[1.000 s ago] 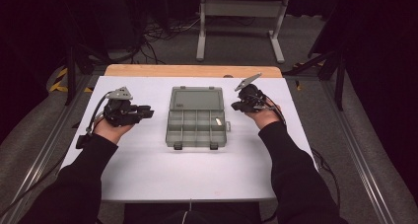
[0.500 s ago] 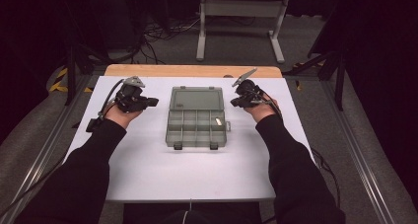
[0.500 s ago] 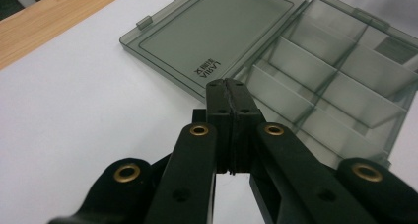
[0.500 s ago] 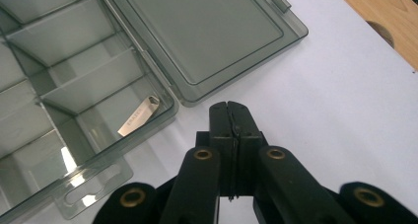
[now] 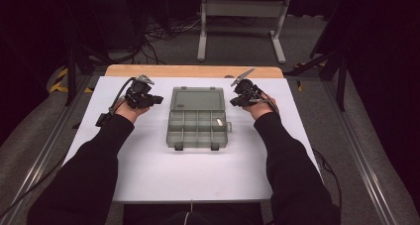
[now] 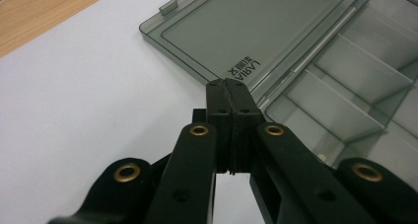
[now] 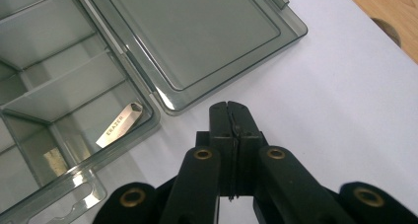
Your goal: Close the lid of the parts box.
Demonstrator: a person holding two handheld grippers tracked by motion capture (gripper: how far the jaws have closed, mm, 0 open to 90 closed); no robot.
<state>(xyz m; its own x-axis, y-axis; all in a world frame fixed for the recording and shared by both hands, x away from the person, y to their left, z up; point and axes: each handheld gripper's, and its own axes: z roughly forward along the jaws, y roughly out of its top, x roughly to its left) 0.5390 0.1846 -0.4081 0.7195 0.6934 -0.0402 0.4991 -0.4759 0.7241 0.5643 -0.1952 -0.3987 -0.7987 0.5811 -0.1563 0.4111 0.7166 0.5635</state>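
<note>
Left gripper [image 5: 154,100] has moved in from the far left; its jaws just finished closing on nothing, now just beside the open lid [image 6: 246,29]. Right gripper [image 5: 233,100] also clamped empty, near the organizer box [image 5: 198,131] at table centre. Small metal piece [image 7: 120,124], maybe a blade, in a right compartment. Likely lid-closing next.
</note>
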